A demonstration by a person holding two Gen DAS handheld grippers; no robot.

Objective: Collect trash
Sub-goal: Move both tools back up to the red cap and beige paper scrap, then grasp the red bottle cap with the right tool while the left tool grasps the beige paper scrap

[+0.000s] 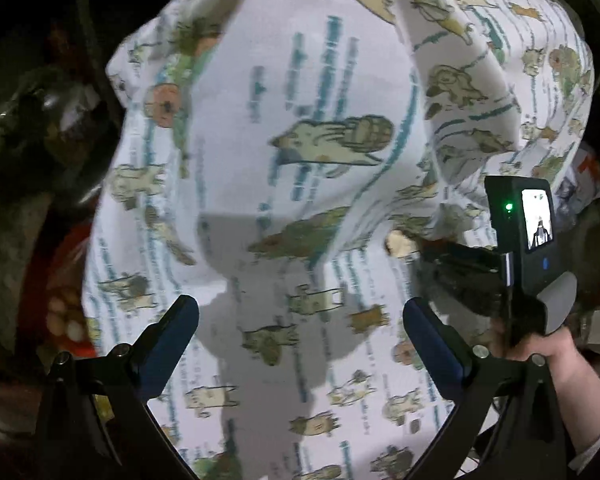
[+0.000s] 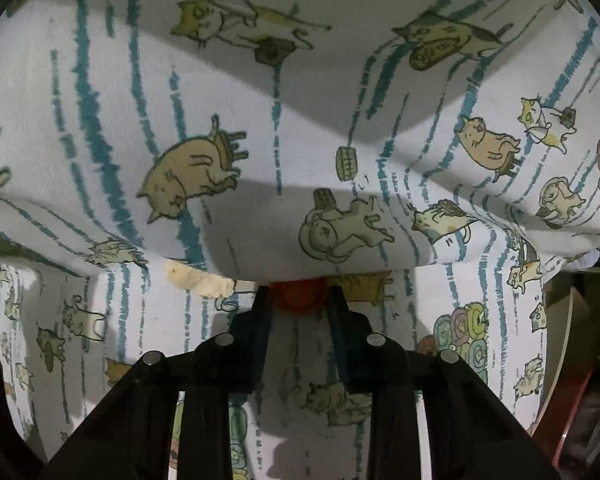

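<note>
Working left to right, keep your left claw [image 1: 300, 330] spread and empty above the cat-print sheet [image 1: 300, 184], clear of the beige scrap [image 1: 400, 243] at the fold. Your right claw [image 2: 298, 300] looks nearly closed around the orange piece [image 2: 296, 298] under that fold, right of the scrap; confirm the pinch before lifting.

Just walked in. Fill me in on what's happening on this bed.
A person holds tongs in each hand over a cat-print sheet, picking up trash. The right tongs have narrowed around a small orange-red object at the edge of a fold; whether the pads press it yet is unclear. A pale crumpled scrap lies just beside it on the sheet. The left tongs are open and empty above the fabric.
</note>
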